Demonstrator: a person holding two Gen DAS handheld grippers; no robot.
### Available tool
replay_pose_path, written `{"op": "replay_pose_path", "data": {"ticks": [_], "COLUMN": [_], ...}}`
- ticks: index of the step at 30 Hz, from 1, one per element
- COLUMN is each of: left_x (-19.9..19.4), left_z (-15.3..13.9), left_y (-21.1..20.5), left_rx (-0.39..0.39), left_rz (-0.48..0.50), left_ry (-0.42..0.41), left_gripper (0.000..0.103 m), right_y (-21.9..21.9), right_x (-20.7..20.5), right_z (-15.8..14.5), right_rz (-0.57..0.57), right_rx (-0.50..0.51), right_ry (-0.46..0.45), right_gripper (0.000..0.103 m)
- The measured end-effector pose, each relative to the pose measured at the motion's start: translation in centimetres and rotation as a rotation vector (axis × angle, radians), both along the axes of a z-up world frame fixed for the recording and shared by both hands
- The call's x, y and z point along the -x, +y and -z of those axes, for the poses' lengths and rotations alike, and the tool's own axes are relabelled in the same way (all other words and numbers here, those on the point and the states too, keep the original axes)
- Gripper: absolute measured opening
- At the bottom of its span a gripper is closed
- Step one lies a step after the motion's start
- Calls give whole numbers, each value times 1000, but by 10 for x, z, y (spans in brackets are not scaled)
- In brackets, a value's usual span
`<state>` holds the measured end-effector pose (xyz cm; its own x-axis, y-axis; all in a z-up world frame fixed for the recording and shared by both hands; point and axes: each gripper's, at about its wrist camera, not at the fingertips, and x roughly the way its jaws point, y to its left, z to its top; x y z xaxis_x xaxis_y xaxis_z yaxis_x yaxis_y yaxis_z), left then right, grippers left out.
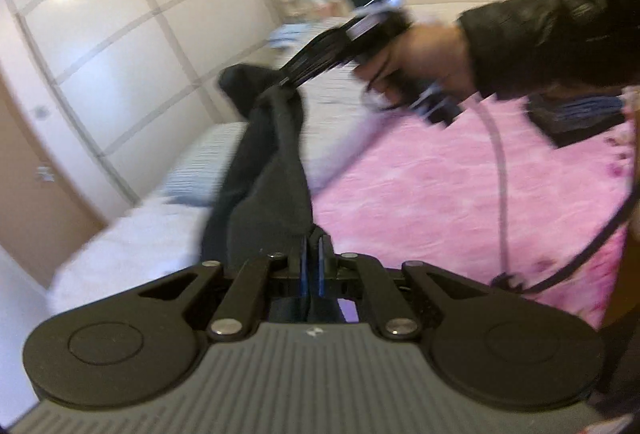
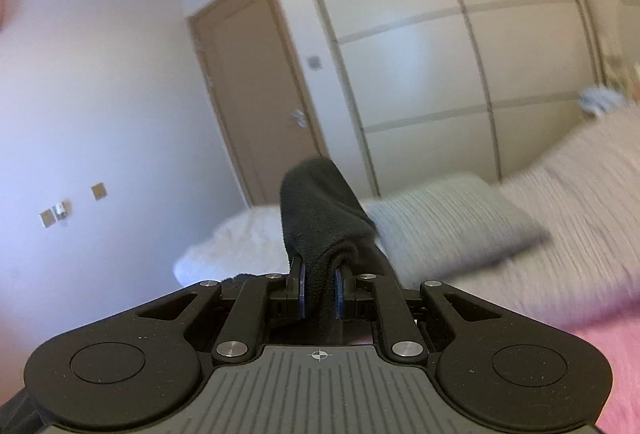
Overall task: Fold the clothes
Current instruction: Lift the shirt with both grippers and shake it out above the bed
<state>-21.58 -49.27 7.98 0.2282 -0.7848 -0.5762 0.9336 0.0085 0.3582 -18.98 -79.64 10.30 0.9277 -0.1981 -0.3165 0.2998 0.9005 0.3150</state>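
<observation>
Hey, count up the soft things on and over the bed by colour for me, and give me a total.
Dark grey: 1, the fleece garment held up between both grippers
Pink: 1, the blanket
Striped grey-white: 1, the pillow
White: 1, the fluffy cover
Total: 4

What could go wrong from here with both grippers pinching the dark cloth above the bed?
The left gripper seems to hold only a thin edge of the cloth, so it could slip out. The right gripper clamps a thick bunch, which may leave the fold uneven. The cable hangs near the cloth and could snag.
</observation>
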Motion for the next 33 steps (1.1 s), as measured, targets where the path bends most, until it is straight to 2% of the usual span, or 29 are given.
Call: {"op": "replay_pose_path", "data": {"ticks": [2, 3, 4, 5, 6, 7, 8, 11, 14, 15, 17, 20, 21, 27, 30, 31, 32, 33], "left_x": [41, 57, 75, 92, 108, 124, 134, 147, 142, 137, 120, 83, 71, 0, -32, -44, -54, -63], "left_z": [37, 59, 85, 110, 135, 160, 176, 211, 227, 227, 231, 237, 239, 280, 306, 313, 320, 327], "left_y": [-39, -58, -79, -96, -114, -129, -139, -152, -153, -151, -136, -112, -105, -48, -12, 0, 11, 20], "left_rx": [-46, -79, -117, -158, -200, -248, -285, -371, -423, -438, -465, -496, -507, -622, -659, -666, -670, -672], "left_rz": [22, 25, 35, 45, 54, 65, 73, 59, 28, 13, -24, -111, -139, -246, -283, -297, -307, -306], "left_ry": [88, 132, 177, 214, 249, 273, 293, 333, 310, 280, 225, 163, 143, 101, 124, 148, 164, 181], "left_gripper": [5, 10, 12, 15, 20, 21, 21, 21, 26, 29, 30, 42, 43, 43, 43, 43, 43, 44], "right_y": [-34, -54, -73, -92, -111, -124, -137, -162, -177, -175, -164, -127, -112, -3, 33, 44, 55, 65], "right_x": [37, 55, 71, 87, 102, 122, 141, 196, 235, 239, 249, 244, 242, 224, 219, 221, 223, 226], "right_z": [40, 65, 93, 121, 149, 173, 196, 235, 255, 257, 258, 251, 251, 264, 288, 293, 297, 301], "right_rz": [12, 9, 9, 9, 9, 31, 55, 146, 196, 194, 186, 129, 99, -100, -68, -36, -3, 30], "right_rx": [-43, -74, -89, -103, -116, -105, -92, -110, -194, -220, -262, -304, -306, -272, -346, -363, -380, -397], "right_ry": [51, 82, 146, 213, 280, 348, 417, 529, 586, 592, 598, 602, 606, 679, 726, 735, 743, 751], "right_gripper": [13, 13, 13, 19, 29, 35, 36, 50, 53, 53, 53, 53, 53, 53, 53, 56, 65, 83]}}
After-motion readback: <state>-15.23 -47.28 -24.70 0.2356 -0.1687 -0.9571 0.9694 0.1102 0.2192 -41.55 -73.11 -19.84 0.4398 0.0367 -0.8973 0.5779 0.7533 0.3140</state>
